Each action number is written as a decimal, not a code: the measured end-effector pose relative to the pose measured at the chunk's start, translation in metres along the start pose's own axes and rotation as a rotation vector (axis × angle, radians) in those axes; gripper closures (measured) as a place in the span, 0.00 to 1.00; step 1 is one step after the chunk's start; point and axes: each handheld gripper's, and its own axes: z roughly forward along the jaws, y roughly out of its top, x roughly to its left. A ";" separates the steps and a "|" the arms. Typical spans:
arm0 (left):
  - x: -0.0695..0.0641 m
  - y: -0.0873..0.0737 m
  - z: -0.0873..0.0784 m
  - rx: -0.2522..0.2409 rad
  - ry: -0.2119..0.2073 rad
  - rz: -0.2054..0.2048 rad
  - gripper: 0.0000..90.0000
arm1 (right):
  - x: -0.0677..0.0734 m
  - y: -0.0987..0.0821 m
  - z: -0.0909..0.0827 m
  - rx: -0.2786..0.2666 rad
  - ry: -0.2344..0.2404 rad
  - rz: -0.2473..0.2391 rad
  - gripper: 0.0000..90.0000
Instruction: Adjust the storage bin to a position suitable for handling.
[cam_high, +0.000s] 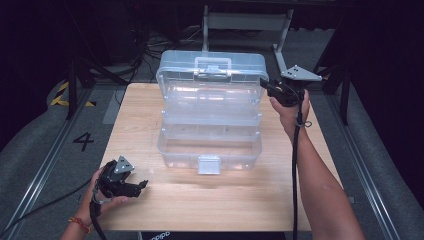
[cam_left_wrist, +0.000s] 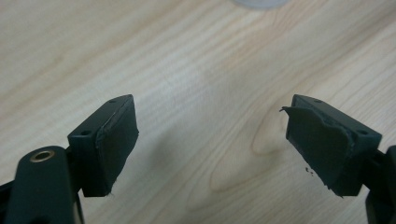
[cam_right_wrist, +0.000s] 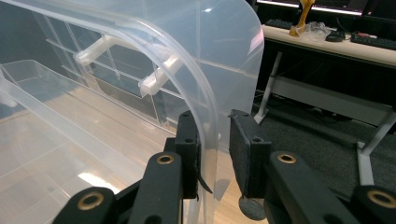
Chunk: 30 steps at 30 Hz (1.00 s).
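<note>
The storage box is clear, glossy plastic, smooth and catching bright glare along its lid. The surface under it is pale wood with visible grain and a soft sheen. The left gripper has matt black pads, frayed at their edges.

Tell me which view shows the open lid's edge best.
The right gripper view: the lid's curved edge runs close up between the right gripper jaws. The high view shows the whole lid small. The left gripper view shows bare table.
</note>
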 end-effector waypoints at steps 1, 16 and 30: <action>0.000 -0.002 0.001 0.000 -0.002 -0.003 0.19 | 0.000 0.001 0.001 0.002 -0.001 0.004 0.82; 0.004 -0.016 0.005 -0.093 -0.050 -0.019 0.17 | -0.002 0.001 0.005 -0.012 -0.003 0.004 0.83; 0.006 -0.016 0.006 -0.090 -0.064 -0.009 0.16 | -0.004 0.001 0.005 -0.020 -0.003 0.006 0.85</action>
